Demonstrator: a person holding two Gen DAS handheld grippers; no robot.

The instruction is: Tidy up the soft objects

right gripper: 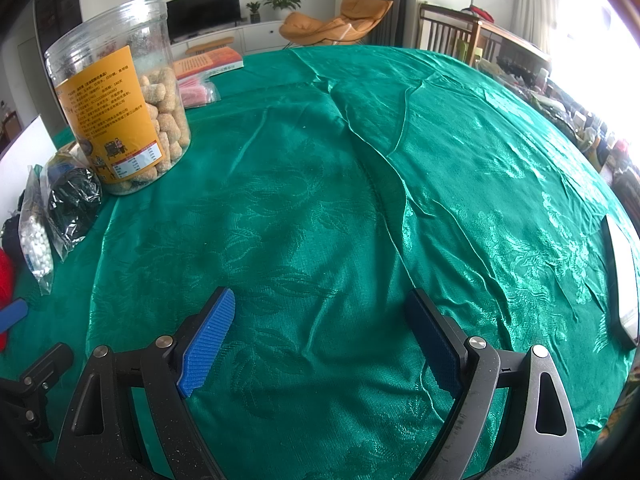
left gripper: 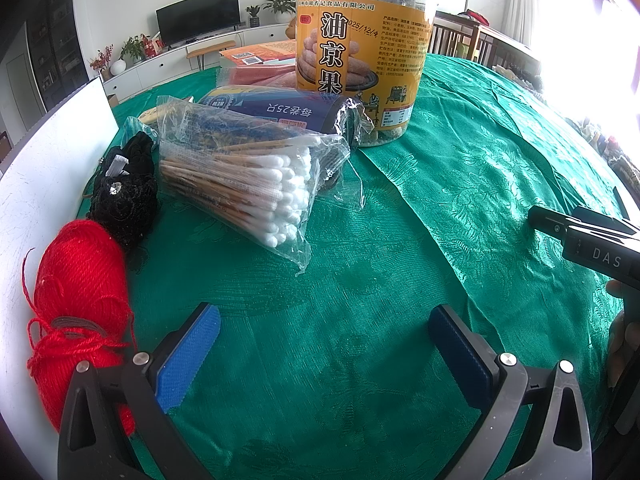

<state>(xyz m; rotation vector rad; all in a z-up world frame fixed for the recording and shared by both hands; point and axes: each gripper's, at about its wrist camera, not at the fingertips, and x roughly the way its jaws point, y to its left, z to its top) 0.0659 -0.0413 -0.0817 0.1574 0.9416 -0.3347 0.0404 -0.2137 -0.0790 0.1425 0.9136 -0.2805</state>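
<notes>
A red yarn ball (left gripper: 80,300) lies at the left on the green tablecloth (left gripper: 400,240), beside a white board (left gripper: 48,184). Behind it sits a black lace bundle (left gripper: 124,196), then a clear bag of cotton swabs (left gripper: 248,184) and a dark blue roll pack (left gripper: 280,112). My left gripper (left gripper: 324,344) is open over bare cloth, just right of the yarn. My right gripper (right gripper: 320,340) is open above the cloth, nothing between its blue pads. The swab bag (right gripper: 36,240) and the yarn (right gripper: 6,276) show at the right wrist view's left edge.
A tall clear snack jar (left gripper: 360,48) with an orange label stands behind the packs, also the jar (right gripper: 124,112) at left. A book (right gripper: 208,60) and a pink packet (right gripper: 196,94) lie beyond. A black-framed tray (right gripper: 622,276) sits at the right table edge.
</notes>
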